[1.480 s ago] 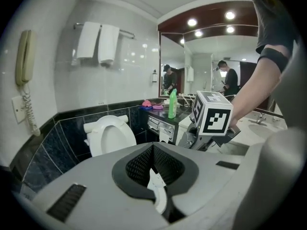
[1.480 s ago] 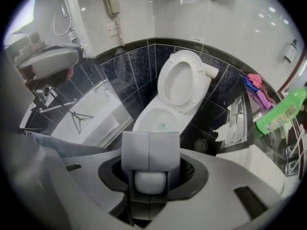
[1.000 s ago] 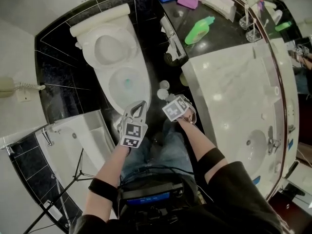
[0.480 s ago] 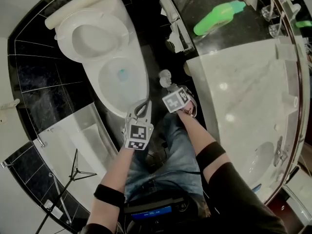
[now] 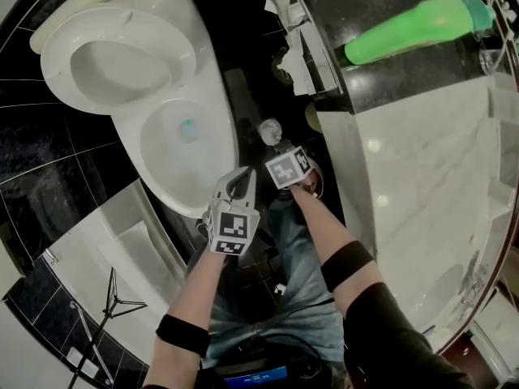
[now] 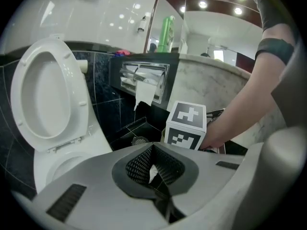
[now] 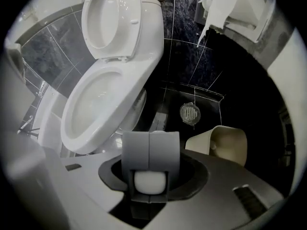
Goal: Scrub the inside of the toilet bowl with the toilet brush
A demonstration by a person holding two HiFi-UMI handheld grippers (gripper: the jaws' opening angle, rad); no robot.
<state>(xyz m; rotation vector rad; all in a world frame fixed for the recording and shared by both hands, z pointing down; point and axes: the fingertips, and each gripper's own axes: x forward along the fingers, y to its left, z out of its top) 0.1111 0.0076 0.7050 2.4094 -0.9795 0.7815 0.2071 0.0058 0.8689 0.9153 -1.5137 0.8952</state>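
The white toilet stands with its lid up (image 5: 113, 63), and its bowl (image 5: 182, 140) holds a little blue water. My right gripper (image 5: 276, 143) hangs just right of the bowl's front rim. In the right gripper view, my right gripper (image 7: 150, 176) is shut on a white rounded toilet brush handle (image 7: 150, 182); the brush head is hidden. The bowl (image 7: 100, 109) lies ahead to its left, and the beige brush holder (image 7: 218, 145) sits on the floor to its right. My left gripper (image 5: 237, 186) (image 6: 153, 169) is shut with nothing in it, close to the bowl's front edge.
A marble counter (image 5: 430, 177) runs along the right, with a green bottle (image 5: 413, 27) on its dark shelf. A toilet paper dispenser (image 5: 296, 47) (image 6: 139, 78) hangs beside the toilet. A round floor drain (image 7: 192, 113) is in the black tiles. A white bathtub (image 5: 105, 258) and a tripod (image 5: 109, 306) stand at the left.
The head view has moved in closer over the toilet and floor. Both grippers keep much the same place by the bowl's front rim, the right one still shut on the white handle.
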